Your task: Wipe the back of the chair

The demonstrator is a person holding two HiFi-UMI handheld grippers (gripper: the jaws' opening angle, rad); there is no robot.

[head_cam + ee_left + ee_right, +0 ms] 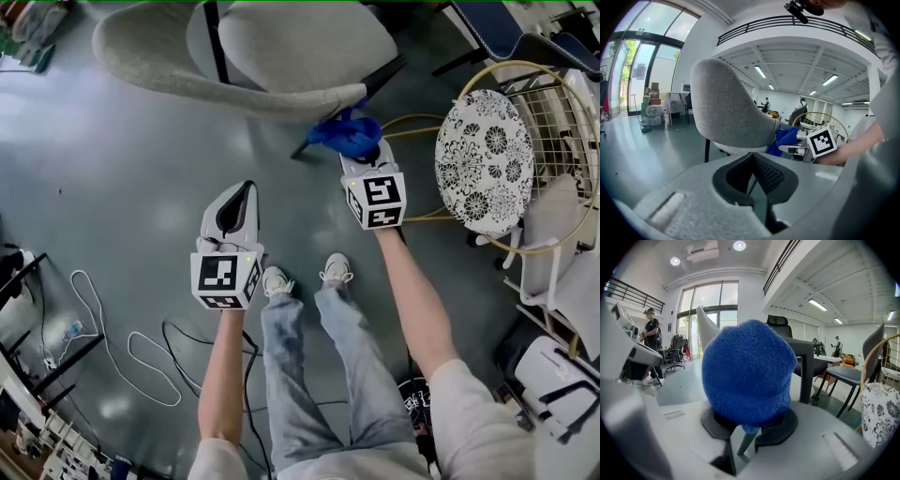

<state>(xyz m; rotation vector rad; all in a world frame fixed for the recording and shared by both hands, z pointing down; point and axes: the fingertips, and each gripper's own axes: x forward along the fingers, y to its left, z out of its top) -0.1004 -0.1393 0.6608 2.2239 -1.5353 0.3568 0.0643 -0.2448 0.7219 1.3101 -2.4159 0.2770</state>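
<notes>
1. Head view: the right gripper (364, 150) pinches a bunched blue cloth (345, 134) at the lower edge of the grey chair (281, 47) back. The person would do well to press the wad flat and sweep along the shell's curve.
2. Left gripper view: the left gripper (752, 161), jaws pressed together on nothing, hangs short of the chair. It could probably steady the shell.
3. Right gripper view: the cloth bulges past the clamped jaws and hides the contact, so strokes are better judged from above.
</notes>
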